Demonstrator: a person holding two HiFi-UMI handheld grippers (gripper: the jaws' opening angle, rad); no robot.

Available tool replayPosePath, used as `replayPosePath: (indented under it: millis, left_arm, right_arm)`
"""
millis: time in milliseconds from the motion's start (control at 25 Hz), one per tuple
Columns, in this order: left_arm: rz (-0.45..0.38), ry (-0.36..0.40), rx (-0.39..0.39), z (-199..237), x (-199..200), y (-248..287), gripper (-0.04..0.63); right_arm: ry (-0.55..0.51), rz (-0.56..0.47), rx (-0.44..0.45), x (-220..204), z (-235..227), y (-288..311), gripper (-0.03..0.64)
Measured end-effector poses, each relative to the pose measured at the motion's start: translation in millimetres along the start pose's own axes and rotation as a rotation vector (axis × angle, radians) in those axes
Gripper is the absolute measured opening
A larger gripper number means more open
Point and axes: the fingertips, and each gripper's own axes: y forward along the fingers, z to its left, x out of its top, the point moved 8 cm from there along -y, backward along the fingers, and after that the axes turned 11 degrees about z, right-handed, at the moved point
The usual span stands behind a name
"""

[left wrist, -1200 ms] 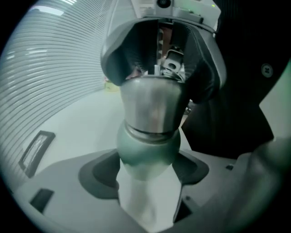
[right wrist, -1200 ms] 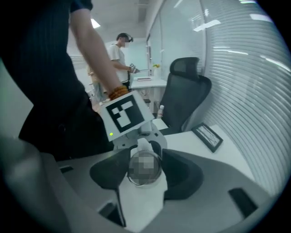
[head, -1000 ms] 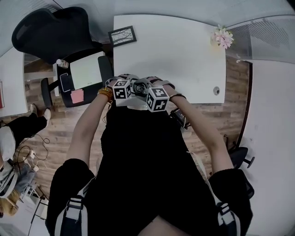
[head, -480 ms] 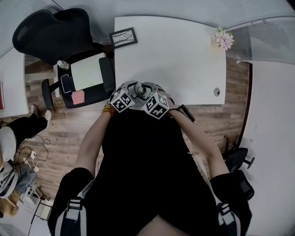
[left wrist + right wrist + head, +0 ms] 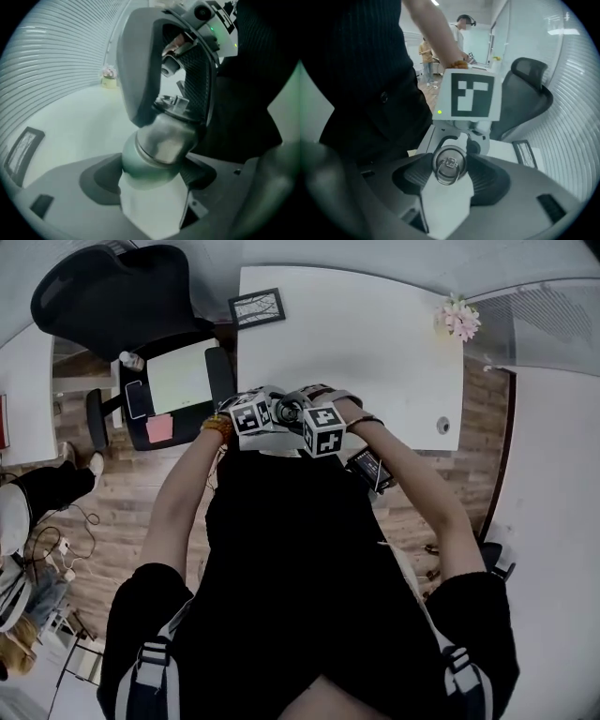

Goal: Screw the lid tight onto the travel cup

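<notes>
**Cup held between both tongs at the table's near edge**

Person (image 5: 281, 568) in black fills the lower half of the head view, both forearms reaching forward and meeting in front of the torso.

White table (image 5: 375, 352) lies ahead. Its top is bare apart from two things at the far corners. A black office chair (image 5: 103, 296) stands off to the left, with a pale sheet (image 5: 176, 379) lying on its seat.

Left gripper (image 5: 150, 178): the jaws stand wide, with the metal body of the travel cup (image 5: 157, 145) wedged between the dark pads. The cup touches both pads, so this is a grip on a wide thing. The cup tilts away from this camera, top end farthest.

Right gripper (image 5: 450, 174): it comes at the cup from the top end, and its view looks straight down on the lid (image 5: 449, 168). The jaws are closing, the lid sits between them, and the ribbed pads lie right against its rim on either side. The left gripper view shows these same two jaws flanking the cup's upper part.

In the head view the cup shows only as a dark round top between the two marker cubes, just over the table's near edge.

Small things:
- Picture frame (image 5: 257, 307), at the table's far left corner.
- Pink flowers (image 5: 458, 317), at the far right corner.
- Pink note (image 5: 158, 428), by the chair seat.
- A little metal ring (image 5: 451, 163), flat on the lid's centre.
</notes>
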Motion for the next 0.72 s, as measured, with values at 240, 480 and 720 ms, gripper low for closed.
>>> replayPosePath:
  millis: [240, 480, 720]
  left_arm:
    - [0.012, 0.032, 0.014, -0.1, -1.2, -5.2, 0.387]
    - [-0.164, -0.204, 0.228, -16.8, -7.6, -0.3, 0.396]
    - [-0.178, -0.332, 0.322, -20.2, -6.0, 7.7, 0.387]
  right_arm:
    - [0.081, -0.068, -0.059, -4.6, 1.0, -4.4, 0.287]
    - [0.644, -0.252, -0.115, -9.0, -3.7, -19.2, 0.318]
    - [0.687, -0.175, -0.173, -5.9, 10.0, -3.3, 0.245]
